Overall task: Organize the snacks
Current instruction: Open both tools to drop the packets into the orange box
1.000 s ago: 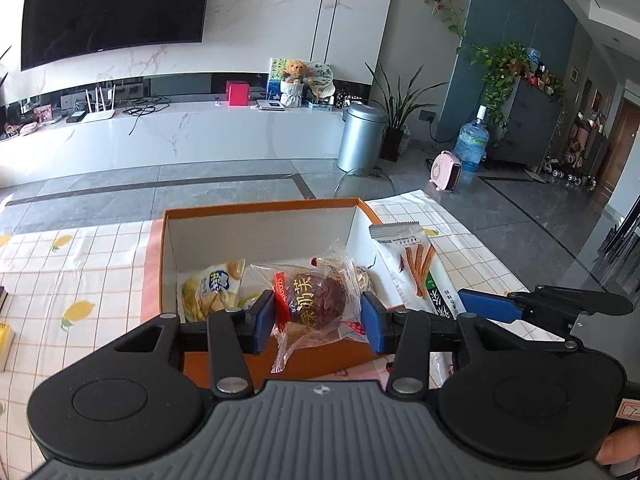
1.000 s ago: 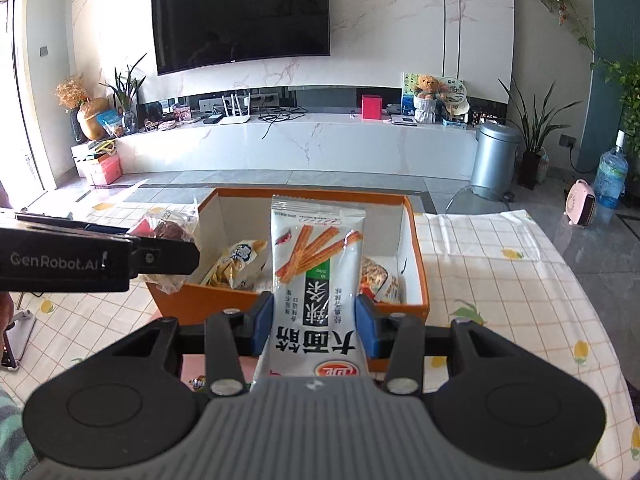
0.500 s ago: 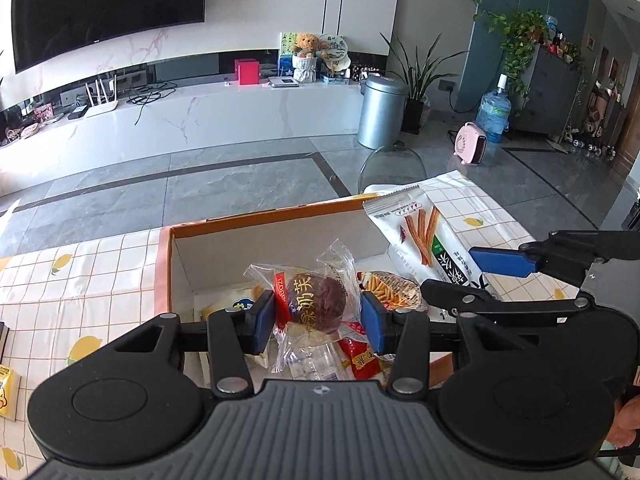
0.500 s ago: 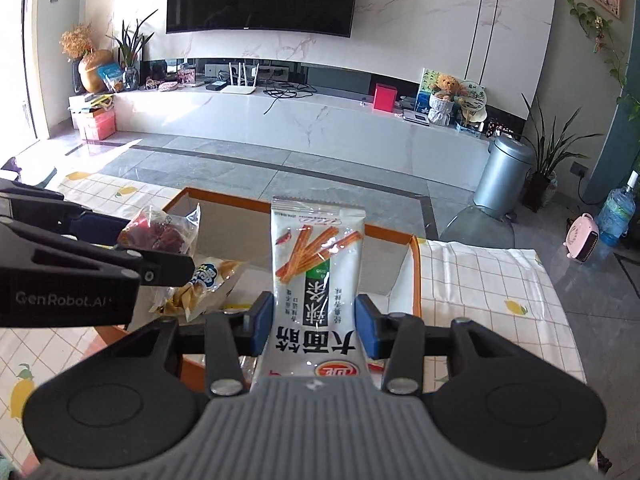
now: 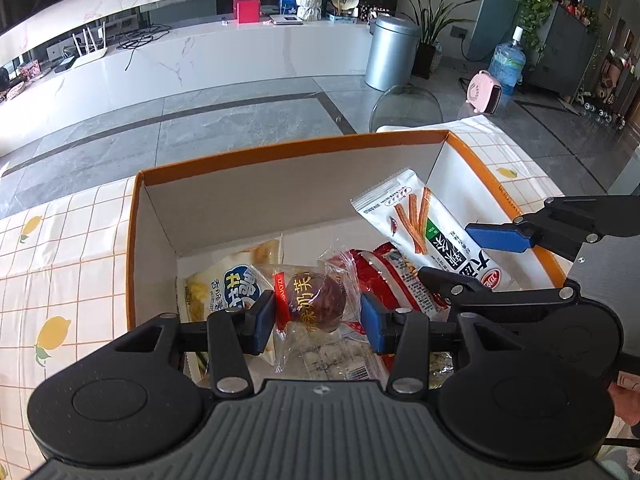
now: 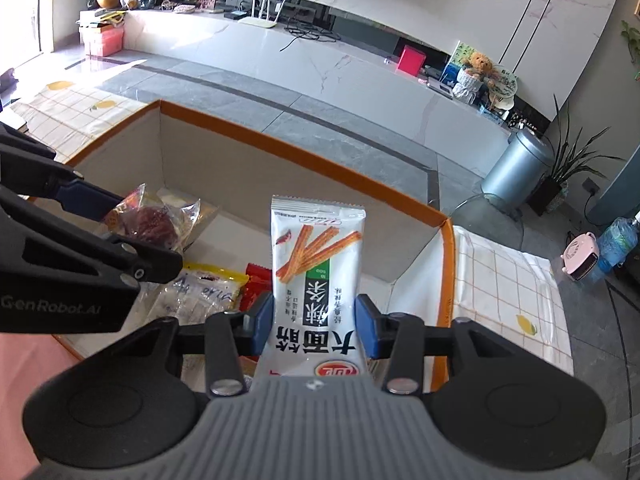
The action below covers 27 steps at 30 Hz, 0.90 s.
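My left gripper [image 5: 318,316] is shut on a clear-wrapped brown pastry [image 5: 316,300] and holds it over the open orange-rimmed box [image 5: 280,152]. My right gripper [image 6: 316,320] is shut on a white spicy-stick packet [image 6: 316,272] and holds it over the same box [image 6: 304,156]. The packet also shows in the left wrist view [image 5: 432,236], and the pastry in the right wrist view [image 6: 148,220]. Inside the box lie a yellow chips bag [image 5: 224,284], a red packet [image 5: 396,284] and other wrapped snacks.
The box stands on a table with a lemon-print cloth [image 5: 60,260]. Beyond the table's far edge are grey floor, a white TV bench [image 5: 200,52], a metal bin [image 5: 392,52] and a glass chair back [image 5: 406,106].
Both grippers have moved forward and tilted down over the box with their snacks still held. The box interior now fills the lower view.
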{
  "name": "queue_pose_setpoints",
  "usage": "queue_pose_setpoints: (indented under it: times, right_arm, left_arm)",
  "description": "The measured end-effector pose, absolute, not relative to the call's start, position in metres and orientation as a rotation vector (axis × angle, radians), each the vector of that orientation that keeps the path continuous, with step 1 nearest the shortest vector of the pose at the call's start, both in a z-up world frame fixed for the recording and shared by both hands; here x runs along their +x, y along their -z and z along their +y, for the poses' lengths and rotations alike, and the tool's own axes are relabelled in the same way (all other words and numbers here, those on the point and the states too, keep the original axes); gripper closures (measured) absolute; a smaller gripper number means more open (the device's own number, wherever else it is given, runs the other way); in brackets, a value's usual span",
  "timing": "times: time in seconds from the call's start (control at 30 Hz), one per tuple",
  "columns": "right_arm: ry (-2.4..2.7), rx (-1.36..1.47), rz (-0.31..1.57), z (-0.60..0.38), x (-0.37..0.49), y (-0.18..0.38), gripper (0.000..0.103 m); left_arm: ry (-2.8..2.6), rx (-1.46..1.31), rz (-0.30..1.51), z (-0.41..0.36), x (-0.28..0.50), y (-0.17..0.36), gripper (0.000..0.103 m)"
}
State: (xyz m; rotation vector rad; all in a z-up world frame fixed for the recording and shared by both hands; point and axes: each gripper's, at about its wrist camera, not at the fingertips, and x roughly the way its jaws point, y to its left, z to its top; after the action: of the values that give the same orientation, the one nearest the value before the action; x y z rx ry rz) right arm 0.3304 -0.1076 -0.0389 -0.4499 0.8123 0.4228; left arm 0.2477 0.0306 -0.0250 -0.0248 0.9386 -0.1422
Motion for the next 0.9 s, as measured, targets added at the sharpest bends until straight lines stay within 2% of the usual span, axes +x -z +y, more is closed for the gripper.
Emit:
queue_pose_setpoints:
  times: [0.27, 0.53, 0.77, 0.9]
  right_arm:
    - [-0.397, -0.426, 0.967, -0.101, 0.352, 0.060, 0.061]
    - [-0.411, -0.480, 1.001, -0.092, 0.351, 0.067, 0.060]
    - [-0.406, -0.502, 0.998, -0.093, 0.348, 0.066, 0.059]
    - [-0.403, -0.530, 0.996, -0.092, 0.349, 0.065, 0.057]
  left_arm:
    - [0.123, 0.012, 1.016, 0.029, 0.259, 0.040, 0.051]
    - [0.102, 0.061, 1.045, 0.025, 0.265, 0.043, 0.050]
    - [0.085, 0.061, 1.055, 0.026, 0.267, 0.043, 0.045]
    - [0.071, 0.079, 1.056, 0.025, 0.266, 0.043, 0.036]
